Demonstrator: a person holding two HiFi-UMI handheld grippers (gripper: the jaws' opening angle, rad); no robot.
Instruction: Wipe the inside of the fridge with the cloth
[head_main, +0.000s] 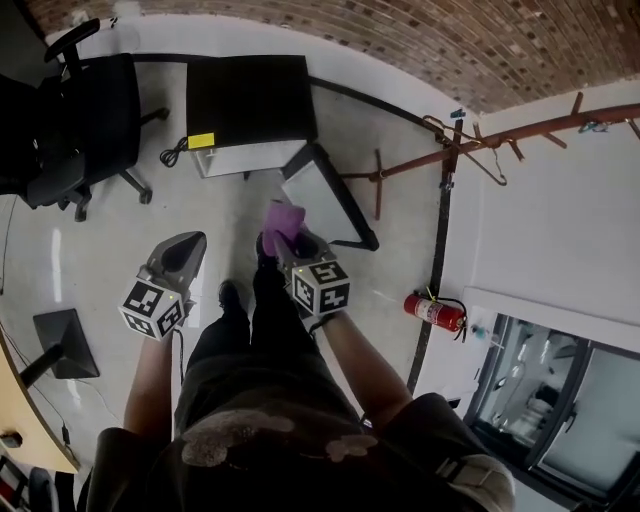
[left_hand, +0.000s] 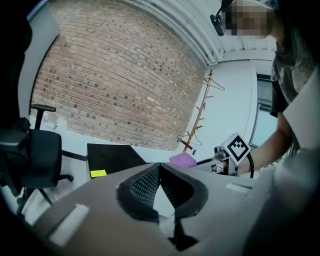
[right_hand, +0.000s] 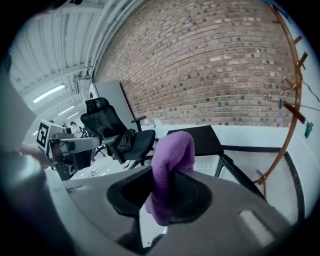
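1. Judging from the head view, the wiping is taken as not yet begun. The cloth (head_main: 283, 218) is held up in the air, well short of the fridge (head_main: 250, 100), and no part of it is seen touching a wall or shelf.
2. The cloth is purple and is clenched by the right tool (head_main: 285, 238). In the right gripper view it is pinched between the jaws of that tool (right_hand: 167, 170), one fold bulging out past the tips and a tail hanging below them (right_hand: 172, 150).
3. The left tool (head_main: 188, 245) is shown with its jaw tips brought together and nothing between them (left_hand: 159, 167). It is held at the person's left, apart from the cloth.
4. The fridge is set low on the floor (head_main: 120, 260), ahead of both tools and below them. Its open front is turned towards the person, and its door (head_main: 325, 195) is swung out to the person's right.
5. The relation that counts is this: the opening lies forward and down from the cloth. In the head view the cloth appears just short of the door's near edge.
6. The right tool is the nearer of the two to the opening, so a reach forward and down past the door is judged to be what the wipe calls for.
7. The inside of the fridge is not shown clearly in any view — how its shelves lie cannot be told.
8. An office chair (head_main: 90, 120) is seen to the left of the fridge, clear of that path.
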